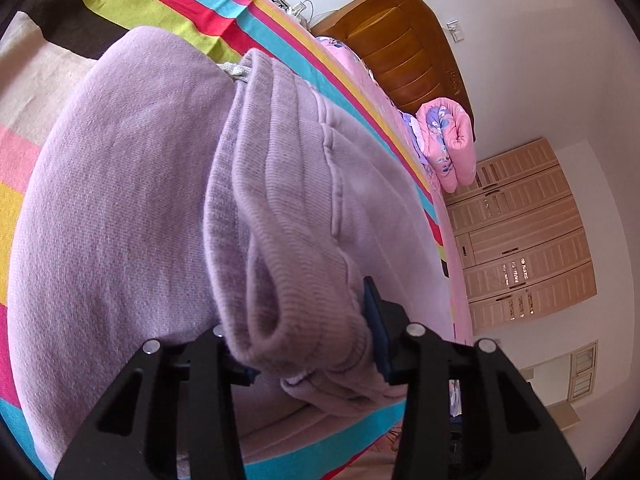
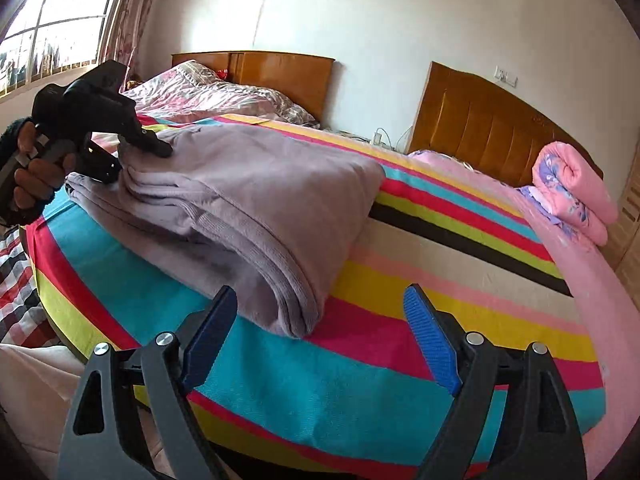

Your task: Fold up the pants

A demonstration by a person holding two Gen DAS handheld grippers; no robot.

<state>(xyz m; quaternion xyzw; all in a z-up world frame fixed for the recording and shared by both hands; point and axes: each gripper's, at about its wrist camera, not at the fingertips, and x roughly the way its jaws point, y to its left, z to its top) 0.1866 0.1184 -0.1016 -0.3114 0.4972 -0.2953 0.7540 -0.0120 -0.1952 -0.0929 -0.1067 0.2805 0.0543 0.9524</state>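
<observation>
While clamped, pants point(image 1: 132, 208) on bed point(image 2: 340, 380).

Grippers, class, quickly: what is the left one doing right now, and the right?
Left gripper: fingers closed on the ribbed edge of the lilac pants.
Right gripper: open, holding nothing, just short of the pants.

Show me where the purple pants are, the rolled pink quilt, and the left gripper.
purple pants point(image 2: 256, 196): right wrist view, middle of the folded top layer.
rolled pink quilt point(image 2: 576, 184): right wrist view, side of the roll.
left gripper point(image 1: 316, 344): left wrist view, between the fingertips, jaws closed on the pants' ribbed band.
</observation>
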